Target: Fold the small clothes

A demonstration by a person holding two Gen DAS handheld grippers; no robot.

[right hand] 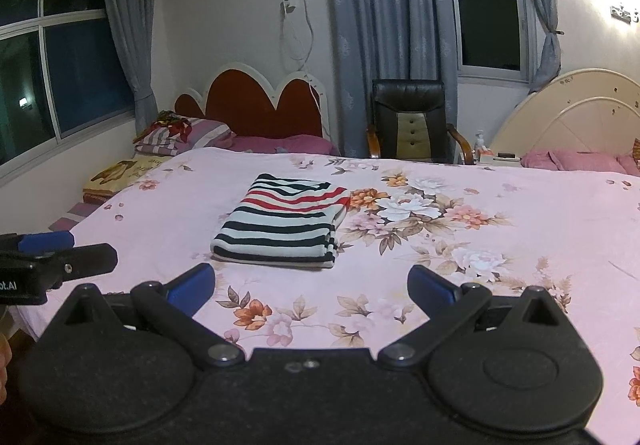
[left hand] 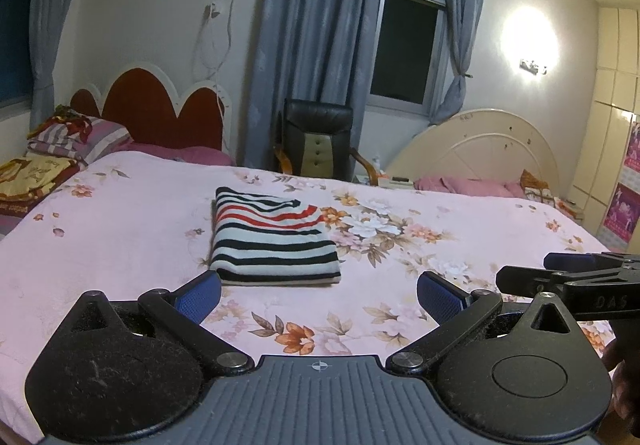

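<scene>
A small striped garment point(left hand: 272, 237), black, white and red, lies folded into a neat rectangle on the pink floral bedsheet point(left hand: 120, 229). It also shows in the right wrist view point(right hand: 280, 225). My left gripper point(left hand: 318, 293) is open and empty, held just short of the garment's near edge. My right gripper point(right hand: 312, 287) is open and empty too, a little back from the garment. Each gripper shows from the side in the other's view: the right one point(left hand: 568, 277) at the right edge, the left one point(right hand: 56, 257) at the left edge.
The bed fills the foreground. Folded blankets and pillows point(left hand: 60, 149) lie at its far left by a red headboard point(left hand: 156, 109). A black armchair point(right hand: 412, 121) stands behind the bed between curtains. A cream headboard point(right hand: 580, 121) and pink pillows are at the far right.
</scene>
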